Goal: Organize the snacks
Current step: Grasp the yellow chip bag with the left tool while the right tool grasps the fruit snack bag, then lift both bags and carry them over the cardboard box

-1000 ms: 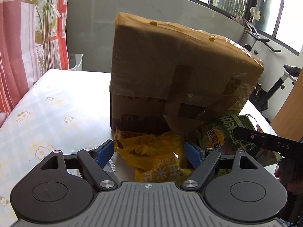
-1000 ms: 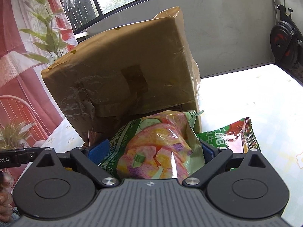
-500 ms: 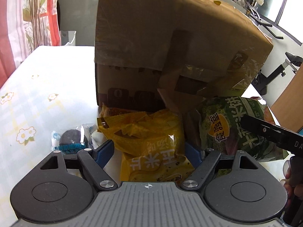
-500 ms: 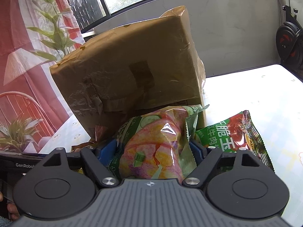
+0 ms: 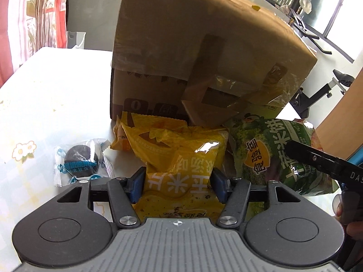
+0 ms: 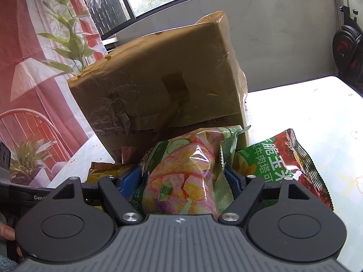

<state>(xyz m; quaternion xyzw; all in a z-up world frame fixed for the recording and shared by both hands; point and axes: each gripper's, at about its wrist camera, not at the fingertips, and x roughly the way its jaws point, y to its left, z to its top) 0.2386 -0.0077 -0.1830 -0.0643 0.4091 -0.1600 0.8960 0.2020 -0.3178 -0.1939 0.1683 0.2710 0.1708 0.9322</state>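
Observation:
My left gripper [image 5: 177, 184] is shut on a yellow snack bag [image 5: 181, 156] just in front of a tall taped cardboard box [image 5: 204, 52]. My right gripper [image 6: 184, 181] is shut on a green rice-cracker bag [image 6: 181, 172], which also shows at the right of the left wrist view [image 5: 270, 151]. A green and red corn-chip bag [image 6: 281, 165] lies to its right. A small wrapped dark cookie [image 5: 79, 161] lies on the table to the left of the yellow bag. A second yellow packet [image 5: 127, 133] lies behind it against the box.
The table [image 5: 45, 95] has a pale flowered cloth. The box [image 6: 163, 86] stands close ahead in both views. An exercise bike [image 6: 347, 45] stands beyond the table at the right. Red curtains and a plant [image 6: 72, 40] are at the left.
My left gripper has moved forward over the yellow bag and its fingers have closed onto it. The right gripper has tightened slightly on the green bag and shifted a little right.

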